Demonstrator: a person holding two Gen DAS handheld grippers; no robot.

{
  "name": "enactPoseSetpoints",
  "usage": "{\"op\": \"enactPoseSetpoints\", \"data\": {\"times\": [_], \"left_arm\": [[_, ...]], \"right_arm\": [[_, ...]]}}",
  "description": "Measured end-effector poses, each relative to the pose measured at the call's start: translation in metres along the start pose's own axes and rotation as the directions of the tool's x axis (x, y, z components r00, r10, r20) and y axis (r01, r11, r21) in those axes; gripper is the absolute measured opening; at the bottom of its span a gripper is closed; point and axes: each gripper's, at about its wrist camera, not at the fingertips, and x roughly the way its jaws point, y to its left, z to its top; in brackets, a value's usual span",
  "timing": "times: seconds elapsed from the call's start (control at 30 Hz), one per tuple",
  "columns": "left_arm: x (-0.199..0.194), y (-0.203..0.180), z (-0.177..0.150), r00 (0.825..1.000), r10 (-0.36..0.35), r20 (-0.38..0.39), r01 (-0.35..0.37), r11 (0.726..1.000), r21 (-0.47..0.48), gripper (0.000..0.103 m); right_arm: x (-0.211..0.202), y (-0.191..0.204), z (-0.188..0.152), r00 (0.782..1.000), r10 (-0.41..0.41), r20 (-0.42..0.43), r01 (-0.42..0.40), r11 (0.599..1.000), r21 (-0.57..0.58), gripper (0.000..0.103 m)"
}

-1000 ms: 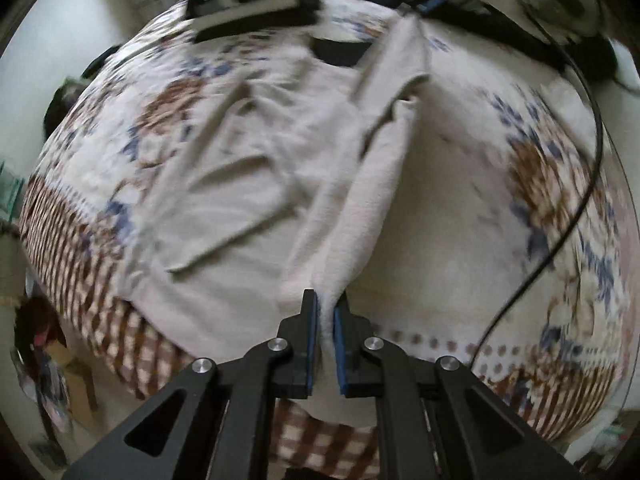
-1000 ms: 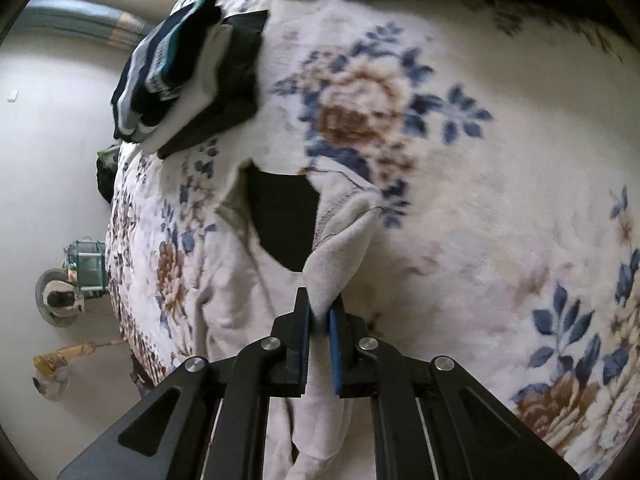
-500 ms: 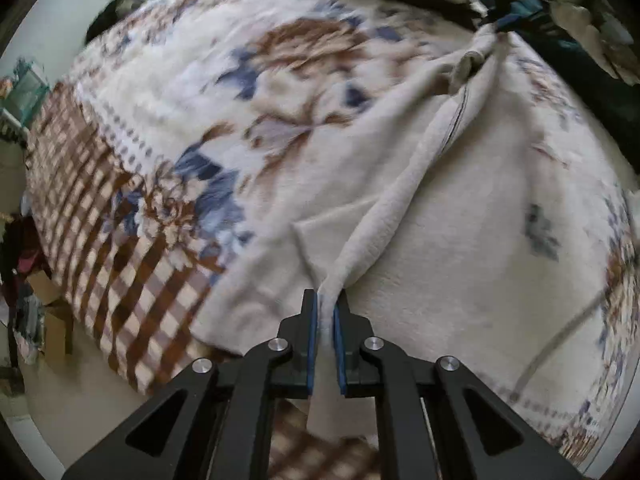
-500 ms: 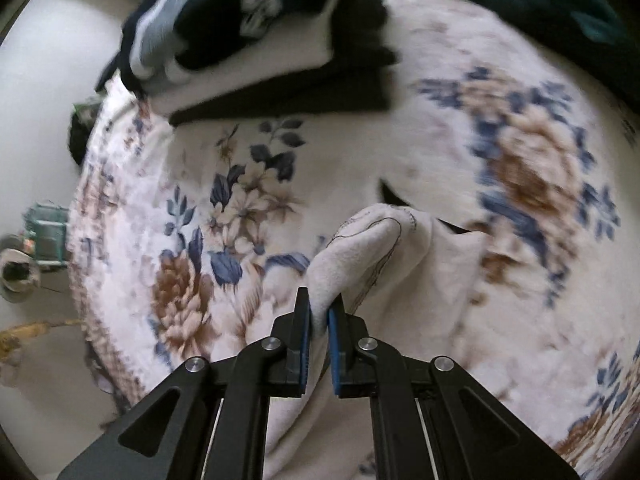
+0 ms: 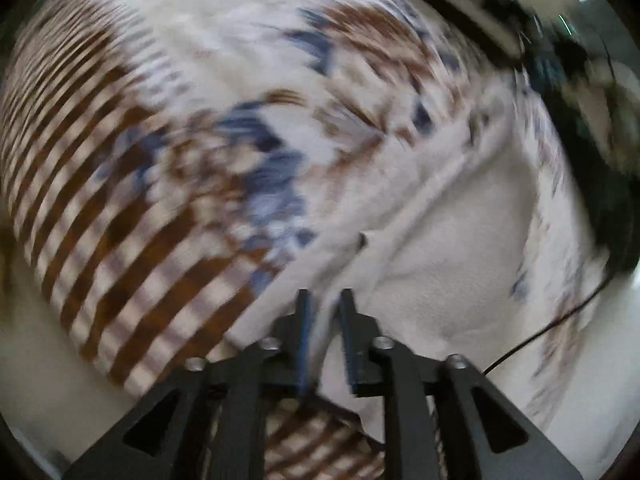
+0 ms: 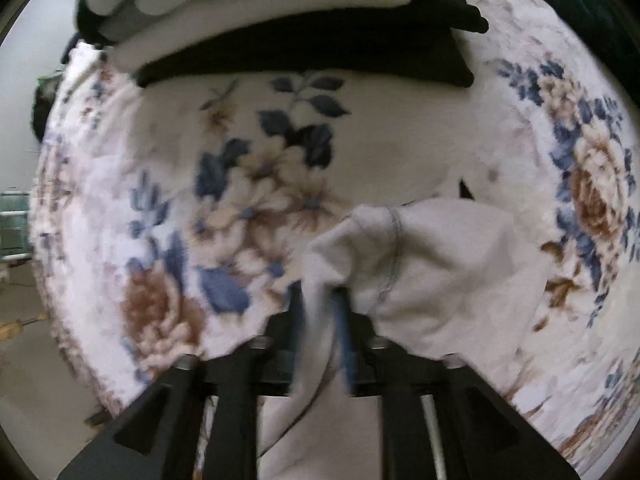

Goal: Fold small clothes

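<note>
Spread under everything in our left wrist view is a floral blanket point(image 5: 248, 128), cream with blue and brown flowers and a brown checked border, heavily blurred. On it lies the beige garment point(image 5: 460, 248), a ridge of its cloth running from the upper right down to our left gripper point(image 5: 325, 300). The fingers stand a little apart with cloth lying between them; the blur keeps us from telling whether they still pinch it. A black cable point(image 5: 560, 320) crosses the blanket's right edge.

Our right wrist view shows the same blanket point(image 6: 280, 184) more sharply. The garment point(image 6: 432, 264) is bunched just ahead and to the right, a stitched seam curving over its hump. Our right gripper point(image 6: 320, 300) has a fold of that cloth between its fingers, which hangs down past them; the jaws look slightly parted, and we cannot say whether they grip. At the top rests a pile of folded clothes point(image 6: 304, 40), dark and light layers.
</note>
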Motion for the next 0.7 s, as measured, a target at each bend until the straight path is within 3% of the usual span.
{"op": "enactPoseSetpoints", "data": {"times": [0.03,0.07,0.13,0.2,0.3,0.43,0.47,0.5,0.53,0.57,0.63,0.7], "left_arm": [[-0.009,0.01,-0.003,1.0,-0.012,0.019,0.013,0.999,-0.04,0.029],[-0.017,0.018,-0.004,0.999,-0.02,0.034,0.022,0.998,-0.062,0.034],[-0.023,0.024,-0.006,0.999,-0.026,0.039,0.028,0.998,-0.05,0.042],[-0.021,0.017,-0.005,0.999,-0.019,0.027,0.019,1.0,0.009,0.042],[-0.012,-0.012,-0.008,1.0,-0.009,0.012,0.008,0.992,0.124,0.042],[0.017,-0.043,-0.005,0.995,0.095,0.01,-0.094,0.963,0.254,0.042],[0.022,-0.045,-0.005,0.994,0.107,0.008,-0.106,0.959,0.262,0.04],[0.026,-0.047,-0.004,0.994,0.105,0.006,-0.103,0.957,0.271,0.026],[0.028,-0.048,-0.004,0.995,0.098,0.018,-0.099,0.956,0.276,0.012],[0.03,-0.05,-0.004,0.994,0.105,0.02,-0.107,0.953,0.284,0.003],[0.027,-0.05,-0.004,0.996,0.083,0.036,-0.09,0.954,0.286,0.002],[0.022,-0.049,-0.006,0.996,0.075,0.052,-0.086,0.956,0.28,0.001]], "right_arm": [[-0.012,0.0,-0.004,1.0,0.019,0.019,-0.019,1.0,-0.007,0.058],[-0.027,-0.001,-0.011,0.998,0.043,0.048,-0.043,0.999,-0.015,0.062],[-0.047,0.001,-0.025,0.995,0.063,0.081,-0.061,0.998,-0.028,0.062],[-0.06,-0.003,-0.044,0.993,0.08,0.087,-0.077,0.996,-0.033,0.062],[-0.056,-0.003,-0.08,0.995,0.093,0.022,-0.092,0.995,-0.03,0.062],[-0.012,0.007,-0.127,0.985,0.106,-0.133,-0.107,0.994,-0.007,0.062],[-0.001,0.009,-0.134,0.983,0.1,-0.152,-0.101,0.995,-0.003,0.062],[0.011,0.011,-0.14,0.982,0.09,-0.164,-0.089,0.996,0.011,0.061],[0.019,0.012,-0.148,0.983,0.084,-0.165,-0.081,0.996,0.024,0.055],[0.027,0.012,-0.151,0.983,0.081,-0.162,-0.075,0.996,0.044,0.033],[0.039,0.01,-0.154,0.988,0.043,-0.151,-0.032,0.997,0.074,0.009],[0.041,0.011,-0.156,0.993,0.022,-0.115,-0.01,0.994,0.105,0.006]]}}
